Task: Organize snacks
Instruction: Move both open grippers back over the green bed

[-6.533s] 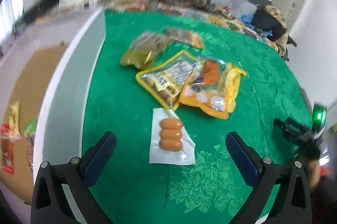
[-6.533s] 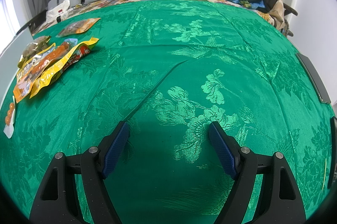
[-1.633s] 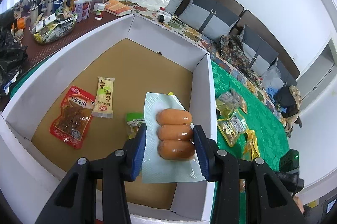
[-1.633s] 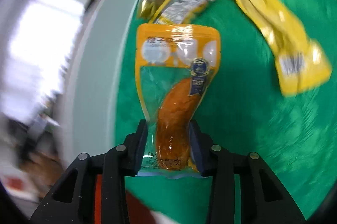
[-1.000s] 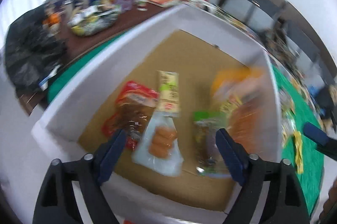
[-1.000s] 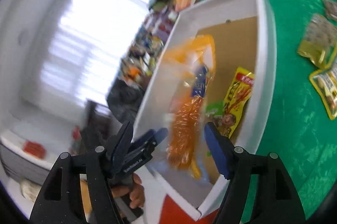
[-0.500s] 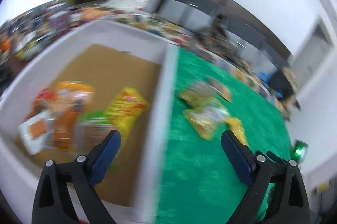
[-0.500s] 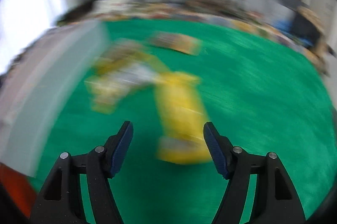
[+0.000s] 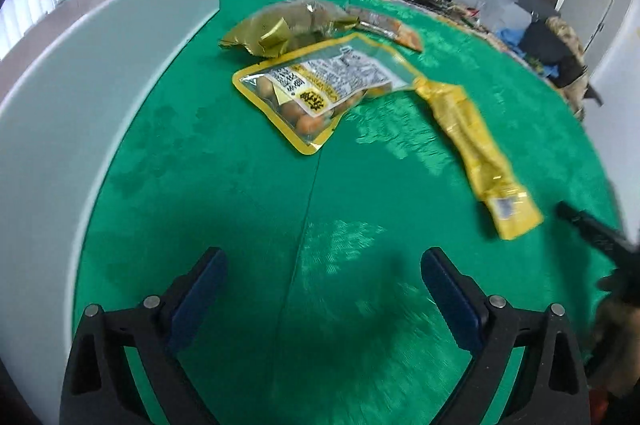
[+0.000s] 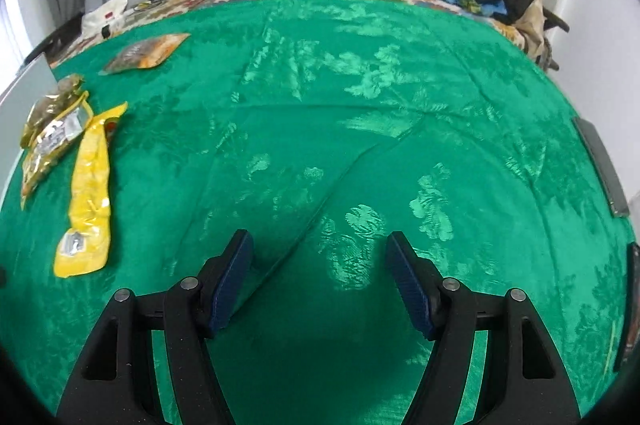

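Near the table's left edge, beside the white box wall [image 9: 100, 73], lie your remaining snacks: clear sausage pouch [image 9: 320, 85], crinkled gold bag [image 9: 280, 25], long yellow packet [image 9: 476, 149]. Left gripper [image 9: 324, 277] closing slightly, empty; right gripper [image 10: 320, 265] wide, empty. Slick film may slip on the glossy green cloth [image 10: 360, 105]; overlapping pouches risk a double grab.

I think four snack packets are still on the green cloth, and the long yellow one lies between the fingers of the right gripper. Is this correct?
Not quite. Four packets remain on the green cloth, but the long yellow packet lies far off to the side of the right gripper, whose open fingers have only bare cloth between them. The right wrist view shows this.
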A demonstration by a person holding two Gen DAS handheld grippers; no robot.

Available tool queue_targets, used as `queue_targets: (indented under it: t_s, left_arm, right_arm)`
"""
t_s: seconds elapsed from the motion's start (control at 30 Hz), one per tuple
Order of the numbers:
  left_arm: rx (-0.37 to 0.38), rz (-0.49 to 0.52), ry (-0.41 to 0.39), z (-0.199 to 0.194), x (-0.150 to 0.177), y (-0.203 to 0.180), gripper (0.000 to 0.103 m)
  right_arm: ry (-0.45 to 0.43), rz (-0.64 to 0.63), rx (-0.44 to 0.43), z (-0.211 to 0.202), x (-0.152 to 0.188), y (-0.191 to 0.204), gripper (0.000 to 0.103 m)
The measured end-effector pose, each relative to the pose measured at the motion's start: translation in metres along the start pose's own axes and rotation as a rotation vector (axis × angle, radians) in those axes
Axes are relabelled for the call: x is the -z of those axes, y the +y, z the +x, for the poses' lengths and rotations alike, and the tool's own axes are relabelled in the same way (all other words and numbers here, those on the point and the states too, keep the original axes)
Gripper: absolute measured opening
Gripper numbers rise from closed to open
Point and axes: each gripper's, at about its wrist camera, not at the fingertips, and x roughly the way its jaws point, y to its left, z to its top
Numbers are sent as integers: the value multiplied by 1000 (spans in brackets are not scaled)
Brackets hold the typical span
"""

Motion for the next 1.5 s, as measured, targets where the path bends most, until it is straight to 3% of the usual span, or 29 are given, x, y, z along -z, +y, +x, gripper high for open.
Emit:
queue_targets:
  t_s: [0.1, 0.17, 0.3, 1.5]
  left_arm:
    - [-71, 103, -46, 9, 5, -13, 97]
    - [-73, 133, -52, 10, 6, -16, 98]
    - [-70, 120, -43, 8, 2, -8, 103]
    - [-67, 125, -44, 12, 2, -7, 103]
  right_arm:
    - [-44, -4, -2, 0, 2, 0, 75]
    - [-48, 2, -9, -3, 5, 2, 76]
    - [-44, 7, 10, -3, 6, 2, 81]
    - [-41, 15, 10, -4, 7, 6, 84]
